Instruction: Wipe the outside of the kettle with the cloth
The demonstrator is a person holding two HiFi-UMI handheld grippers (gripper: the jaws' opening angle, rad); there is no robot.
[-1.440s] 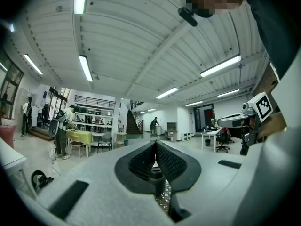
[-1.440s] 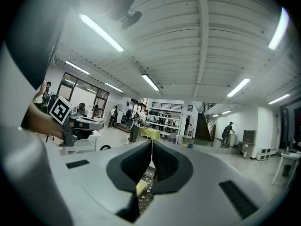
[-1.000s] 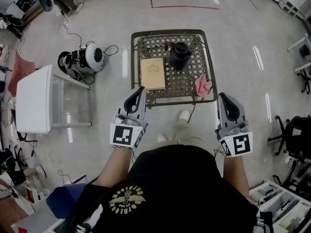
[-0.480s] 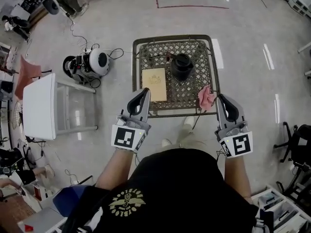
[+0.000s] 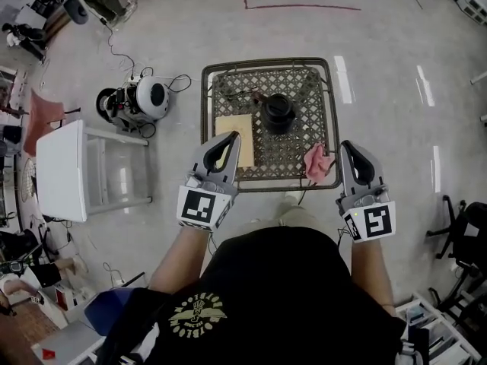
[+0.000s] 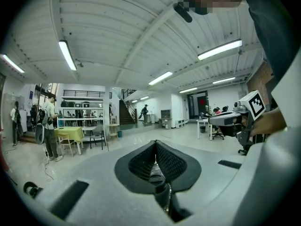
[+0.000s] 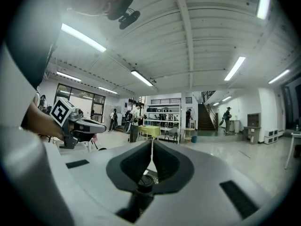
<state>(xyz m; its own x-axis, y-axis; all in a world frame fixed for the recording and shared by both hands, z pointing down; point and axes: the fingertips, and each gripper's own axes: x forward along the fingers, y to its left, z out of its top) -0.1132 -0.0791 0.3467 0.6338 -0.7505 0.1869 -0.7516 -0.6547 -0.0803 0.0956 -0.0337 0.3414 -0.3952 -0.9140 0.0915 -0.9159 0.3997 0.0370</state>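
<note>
A black kettle [image 5: 278,111] stands near the middle of a lattice-topped metal table [image 5: 204,105]. A crumpled pink cloth [image 5: 316,160] lies at the table's near right corner. My left gripper [image 5: 231,137] is shut and empty, its tip over the table's near left edge. My right gripper [image 5: 351,146] is also shut and empty; it hangs just right of the cloth, outside the table rim, apart from it. The left gripper view shows the jaws [image 6: 155,143] pressed together and pointing out into the room. The right gripper's jaws [image 7: 152,141] do the same.
A tan book [image 5: 228,130] lies on the table left of the kettle, partly under my left gripper. A white side table [image 5: 62,167] and a round white device with cables [image 5: 144,96] sit on the floor to the left. Office chairs [image 5: 463,230] stand at right.
Both grippers have moved forward to the table's near edge. The left one now overlaps the book, and the right one has drawn level with the cloth. Both jaws stay shut.
</note>
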